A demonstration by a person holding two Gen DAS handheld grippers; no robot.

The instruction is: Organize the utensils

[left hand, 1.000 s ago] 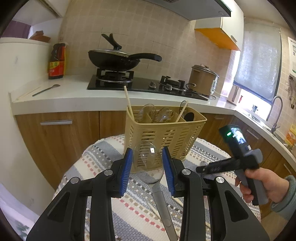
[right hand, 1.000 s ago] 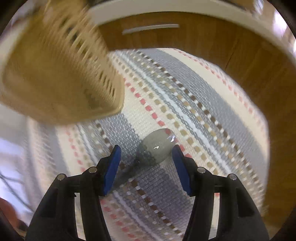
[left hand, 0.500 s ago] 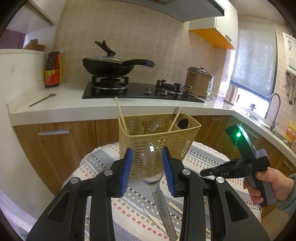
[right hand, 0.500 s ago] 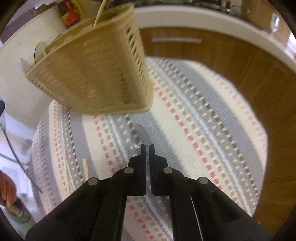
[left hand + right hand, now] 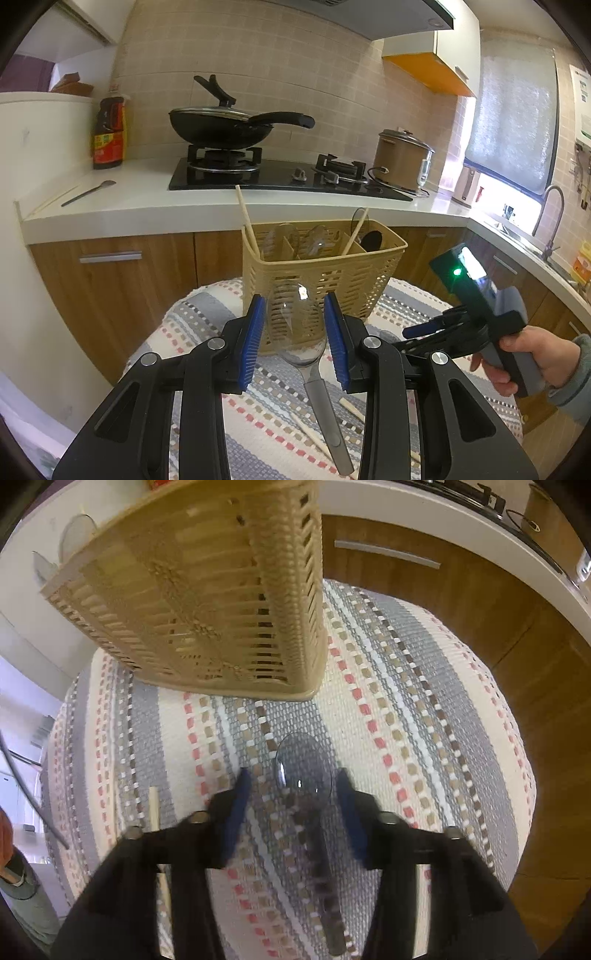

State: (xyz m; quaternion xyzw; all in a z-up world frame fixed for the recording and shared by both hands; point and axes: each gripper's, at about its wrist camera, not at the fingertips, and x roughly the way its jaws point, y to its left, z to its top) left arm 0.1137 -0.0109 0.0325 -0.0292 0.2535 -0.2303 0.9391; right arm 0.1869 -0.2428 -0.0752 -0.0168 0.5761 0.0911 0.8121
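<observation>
My left gripper (image 5: 294, 300) is shut on a clear spoon with a grey handle (image 5: 320, 397), its bowl upright between the blue pads, in front of the beige slotted utensil basket (image 5: 321, 273). The basket holds clear spoons, a dark spoon and chopsticks. In the right wrist view the right gripper (image 5: 292, 775) points steeply down, blurred, its jaws opening. A second clear spoon (image 5: 301, 760) lies on the striped cloth between the pads, which do not press on it. The basket (image 5: 207, 602) stands just beyond. A hand holds the right gripper (image 5: 413, 338) at the right of the left wrist view.
Loose chopsticks (image 5: 310, 432) lie on the striped cloth (image 5: 406, 686) of the round table, one (image 5: 155, 812) left of the right gripper. Behind are wooden cabinets, a white counter (image 5: 147, 206) with a spoon, sauce bottle (image 5: 109, 136), wok (image 5: 221, 125), rice cooker (image 5: 402, 158) and sink tap.
The right gripper's jaws stood apart around the lying spoon, shut completely above it half a second ago, and now stand apart around it again. The left gripper keeps its spoon.
</observation>
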